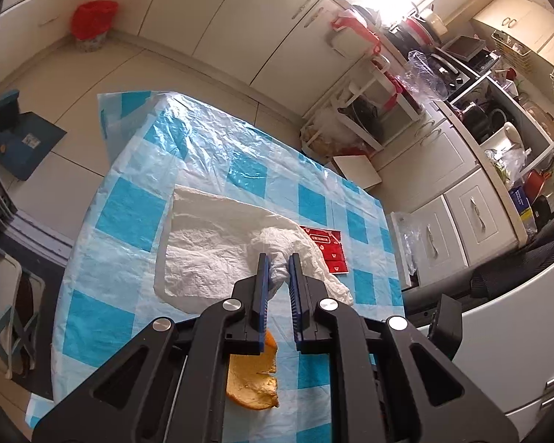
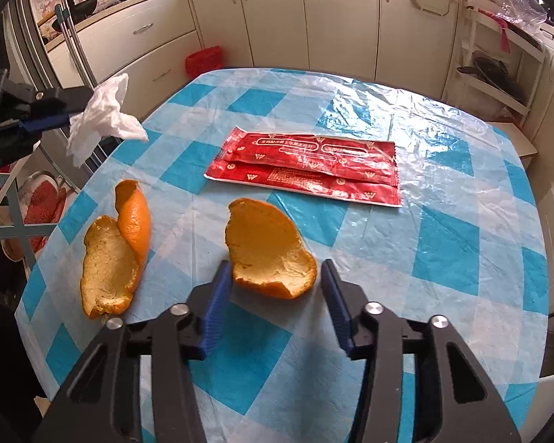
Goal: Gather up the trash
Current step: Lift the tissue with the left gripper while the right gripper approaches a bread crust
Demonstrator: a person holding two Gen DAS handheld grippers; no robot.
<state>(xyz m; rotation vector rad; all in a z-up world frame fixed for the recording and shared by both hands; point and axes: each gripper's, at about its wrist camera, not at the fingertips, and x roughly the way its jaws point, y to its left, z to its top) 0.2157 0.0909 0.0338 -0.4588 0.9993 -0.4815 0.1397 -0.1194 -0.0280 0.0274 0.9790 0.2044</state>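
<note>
- Two orange peels (image 2: 271,249) (image 2: 114,254) and a red wrapper (image 2: 310,166) are seen on the checked desk (image 2: 461,221).
- A crumpled white tissue (image 1: 279,258) is clamped in the left tongs (image 1: 279,267), lifted above the desk.
- The nearer peel is straddled by the right tongs (image 2: 275,275), not yet pinched.

Bare tablecloth (image 2: 443,229) lies open right of the red wrapper (image 2: 310,170).

Left gripper (image 1: 279,258), right gripper (image 2: 273,269): black angular linkage arms with slotted cut-outs, round silver pivot screws, blue ribbed finger pads (image 2: 218,295).
</note>
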